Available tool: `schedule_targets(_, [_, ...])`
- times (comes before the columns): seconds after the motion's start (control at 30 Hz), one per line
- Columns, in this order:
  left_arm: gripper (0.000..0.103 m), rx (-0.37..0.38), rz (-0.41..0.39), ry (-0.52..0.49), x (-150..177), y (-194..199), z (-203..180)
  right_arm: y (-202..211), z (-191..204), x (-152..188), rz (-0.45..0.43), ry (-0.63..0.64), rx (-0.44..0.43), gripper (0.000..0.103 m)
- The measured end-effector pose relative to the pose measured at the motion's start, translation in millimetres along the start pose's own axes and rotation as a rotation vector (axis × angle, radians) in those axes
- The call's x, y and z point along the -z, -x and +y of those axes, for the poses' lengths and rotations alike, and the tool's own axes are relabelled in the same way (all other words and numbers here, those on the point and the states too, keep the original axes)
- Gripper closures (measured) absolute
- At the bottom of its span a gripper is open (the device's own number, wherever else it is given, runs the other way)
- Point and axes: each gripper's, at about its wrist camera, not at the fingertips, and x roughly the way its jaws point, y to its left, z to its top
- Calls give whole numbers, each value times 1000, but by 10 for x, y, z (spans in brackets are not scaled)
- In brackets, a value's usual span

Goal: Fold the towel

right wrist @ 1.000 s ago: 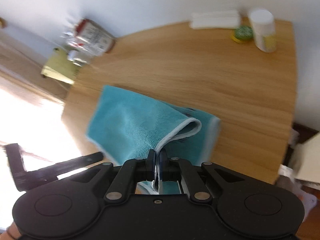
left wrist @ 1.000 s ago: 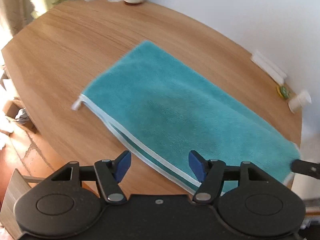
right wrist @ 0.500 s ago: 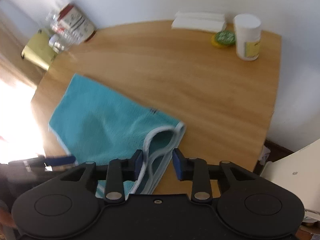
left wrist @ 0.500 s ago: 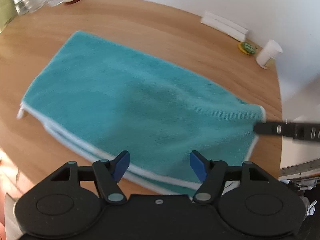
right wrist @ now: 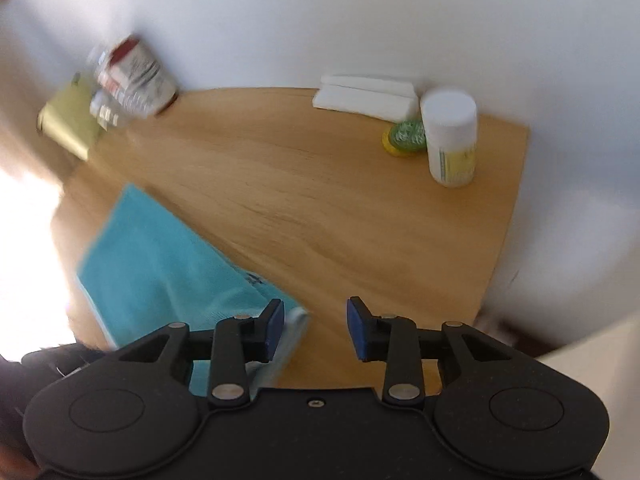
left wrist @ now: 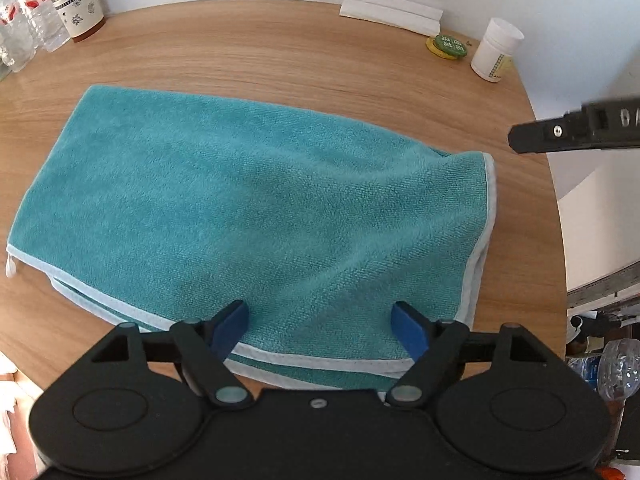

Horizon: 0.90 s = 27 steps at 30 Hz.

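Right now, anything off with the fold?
Slightly. The teal towel is folded over, but the upper layer sits askew: the lower layer's pale hem peeks out along the near edge. Both grippers, left and right, are open.

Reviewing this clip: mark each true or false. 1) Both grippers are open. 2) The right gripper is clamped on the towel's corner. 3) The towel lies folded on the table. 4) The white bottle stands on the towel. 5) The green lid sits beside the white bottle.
1) True: the left gripper and right gripper both have their jaws apart.
2) False: it is open, nothing between its fingers.
3) True: the towel lies doubled on the table, layered edges showing.
4) False: the white bottle stands on bare wood, far from the towel.
5) True: the green lid is right next to it.
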Motion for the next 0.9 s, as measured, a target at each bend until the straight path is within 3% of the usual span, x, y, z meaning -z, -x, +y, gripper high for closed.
schedule_targets(0.27, [23, 20, 17, 12, 43, 41, 66, -209, 387, 114, 34, 359, 3, 68])
schedule_targets(0.73, [23, 68, 24, 58, 8, 18, 168, -172, 562, 300, 41, 706, 47, 71])
schedule_targets(0.87, [23, 59, 23, 49, 18, 14, 143, -203, 534, 231, 6, 683, 45, 72])
schedule_targets(0.9, [23, 58, 23, 45, 21, 13, 137, -240, 551, 224, 1, 705, 60, 82])
